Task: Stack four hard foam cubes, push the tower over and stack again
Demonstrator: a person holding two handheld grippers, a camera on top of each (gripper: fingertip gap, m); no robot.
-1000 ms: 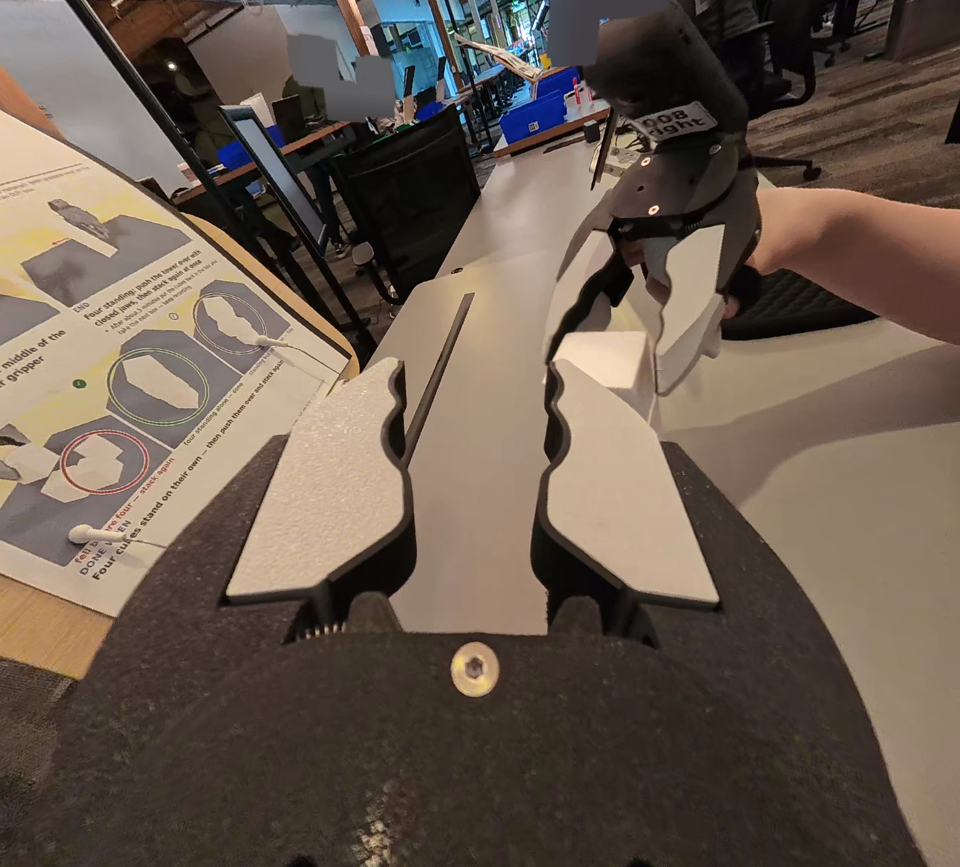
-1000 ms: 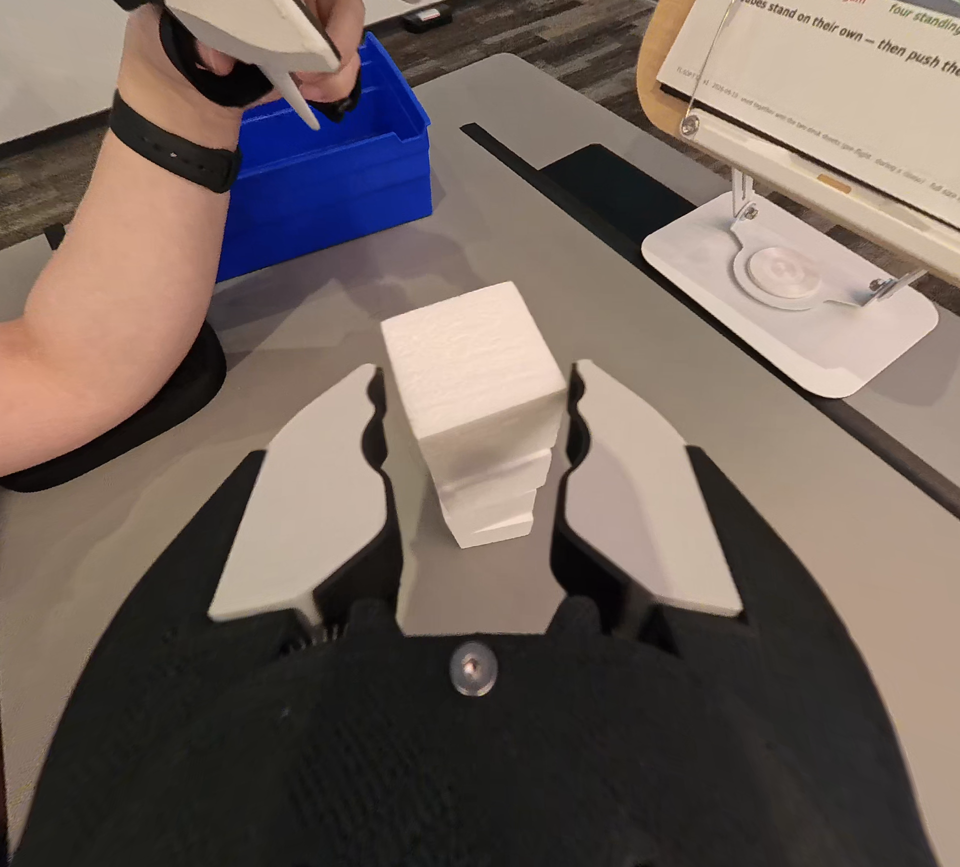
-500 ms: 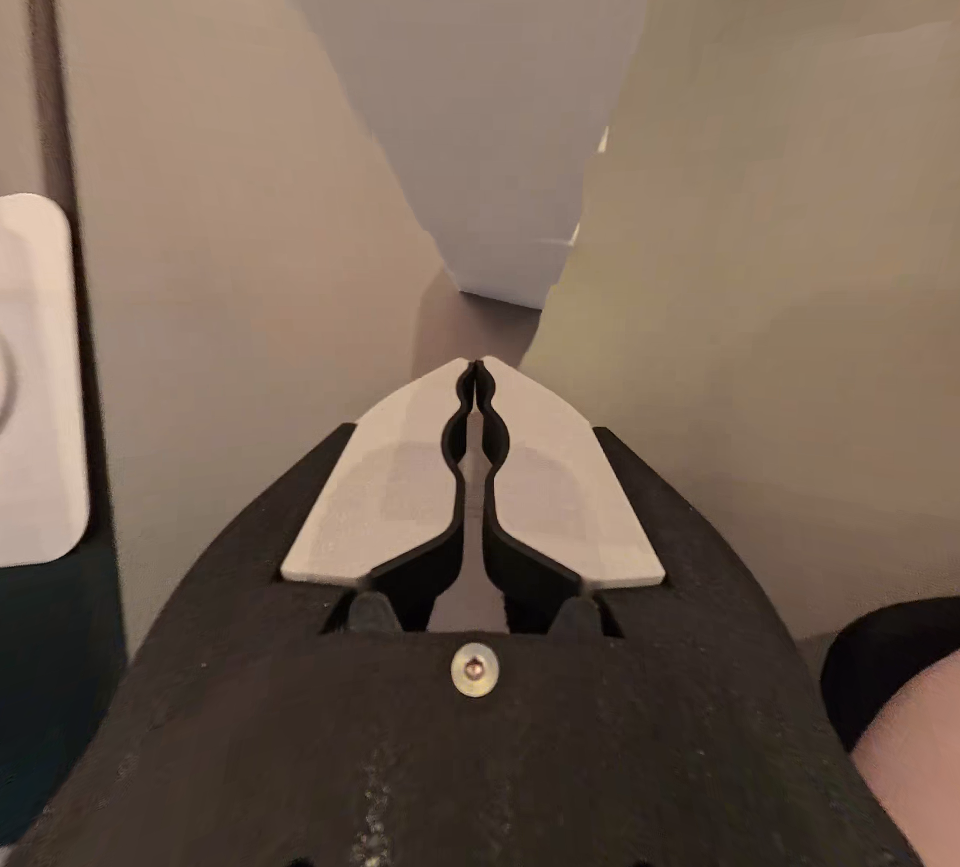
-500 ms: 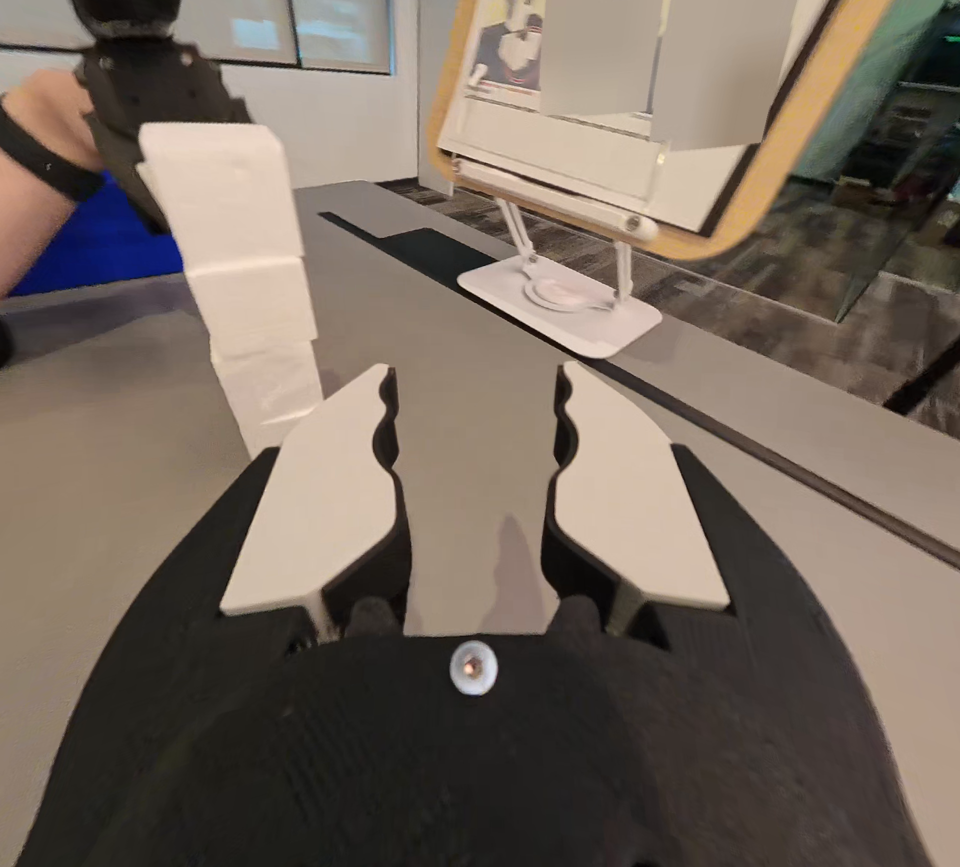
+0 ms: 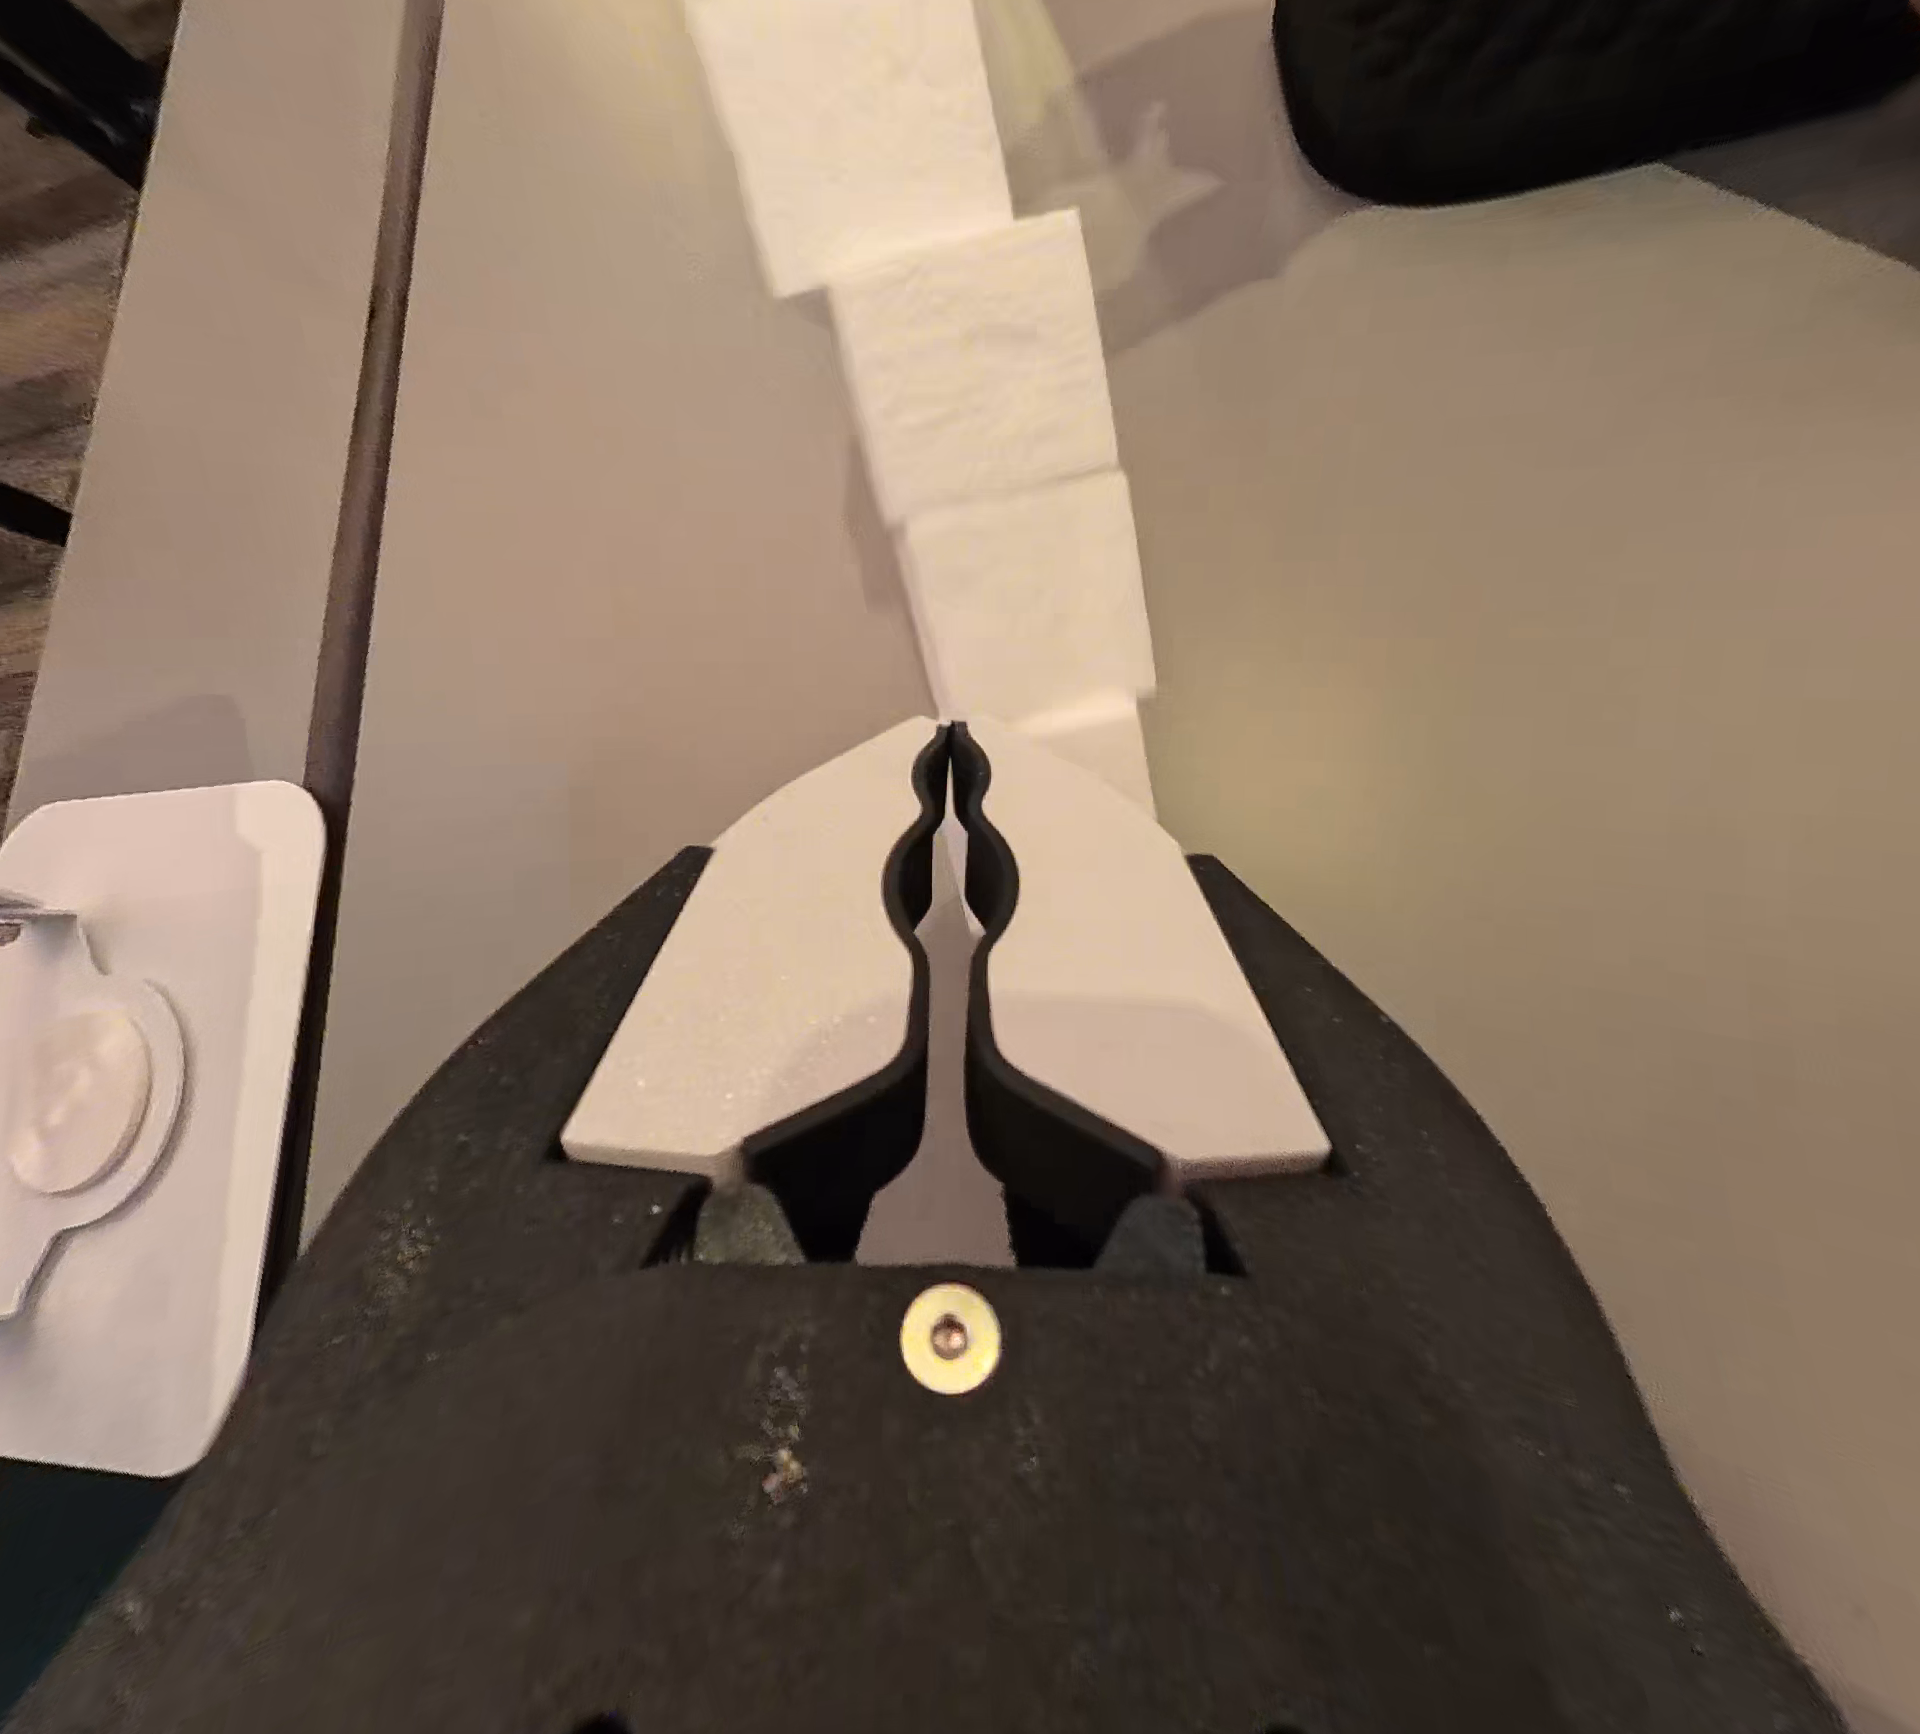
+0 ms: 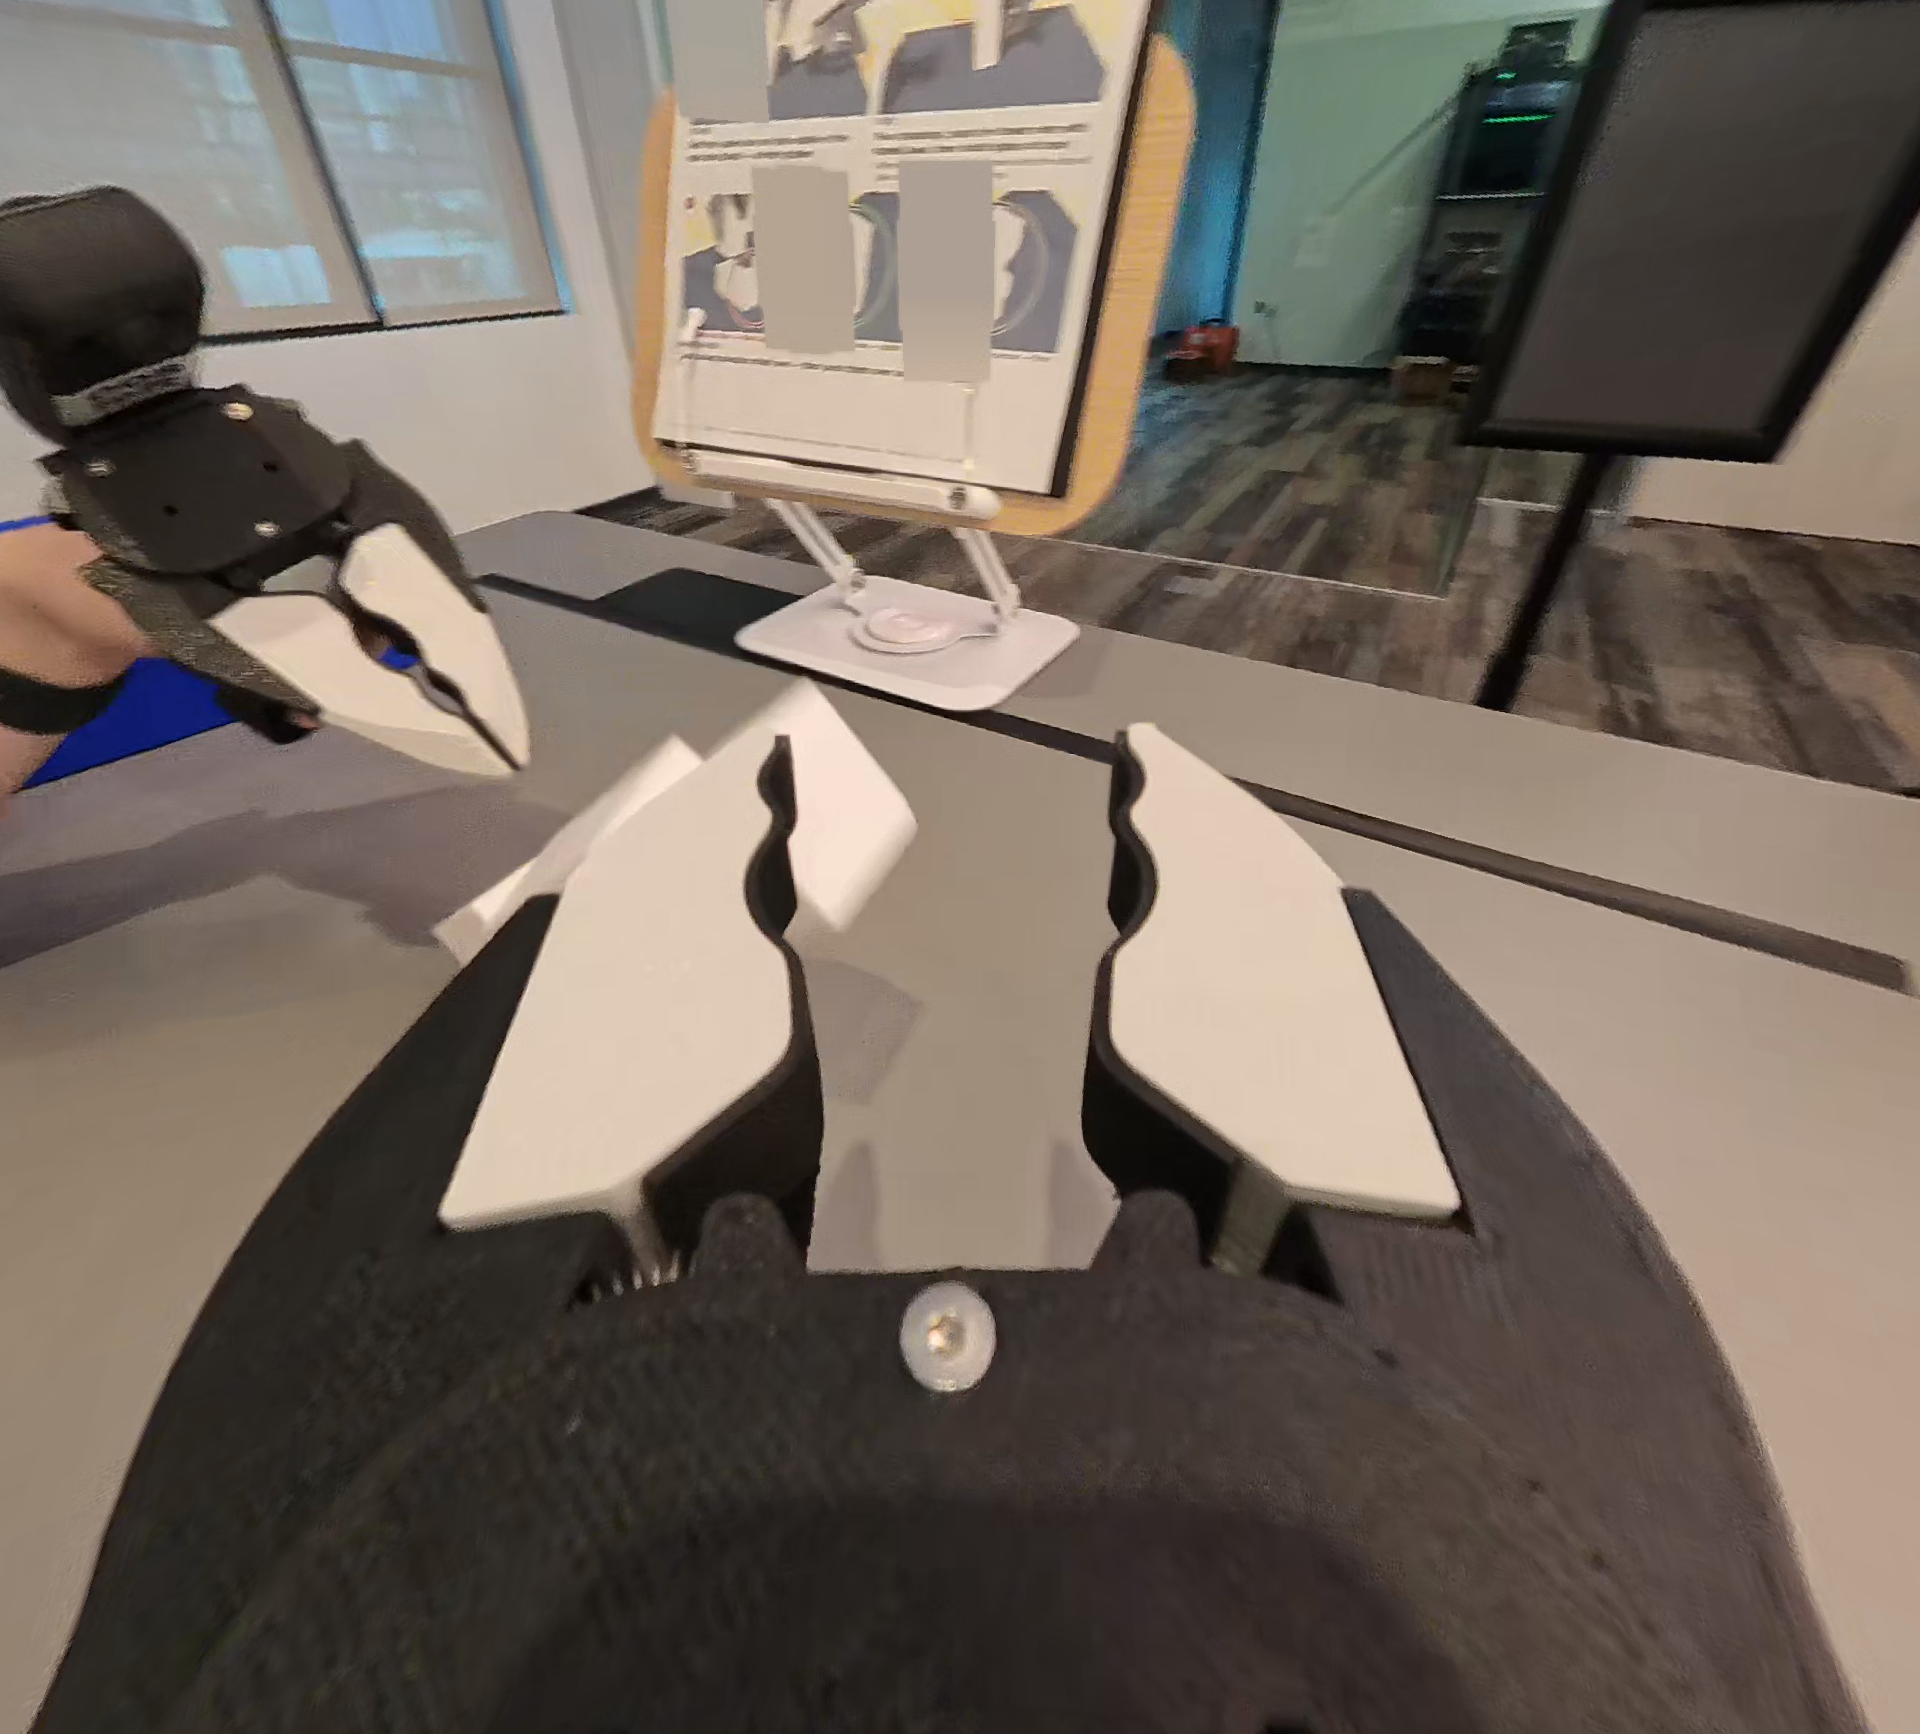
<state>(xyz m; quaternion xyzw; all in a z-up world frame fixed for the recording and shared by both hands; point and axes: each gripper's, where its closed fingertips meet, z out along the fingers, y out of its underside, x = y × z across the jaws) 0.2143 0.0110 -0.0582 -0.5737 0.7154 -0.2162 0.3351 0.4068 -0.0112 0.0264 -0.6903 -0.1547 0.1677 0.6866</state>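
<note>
Several white foam cubes (image 5: 977, 354) lie in a leaning, staggered line running away from my left gripper (image 5: 951, 728), blurred as they tip over on the grey table (image 5: 582, 541). The left gripper is shut and empty, its tip at the nearest cube (image 5: 1091, 739), which the fingers partly hide. In the right wrist view, tilted blurred cubes (image 6: 847, 811) show behind the left finger of my right gripper (image 6: 951, 739), which is open, empty and apart from them. The shut left gripper (image 6: 504, 754) points down at the cubes from the left.
An instruction sheet on a wooden stand (image 6: 894, 230) rests on a white base (image 6: 914, 635), also in the left wrist view (image 5: 135, 1092). A dark slot (image 5: 374, 354) runs along the table. A black pad (image 5: 1579, 1), a blue bin (image 6: 135, 718) and a dark screen on a pole (image 6: 1714, 209) stand around. The gap from one gripper's tips to the other's is roughly 20 centimetres.
The tower stood upright half a second ago; now it is toppling away from the left gripper, which shut and came down to it. The right gripper drew back from the tower, still open.
</note>
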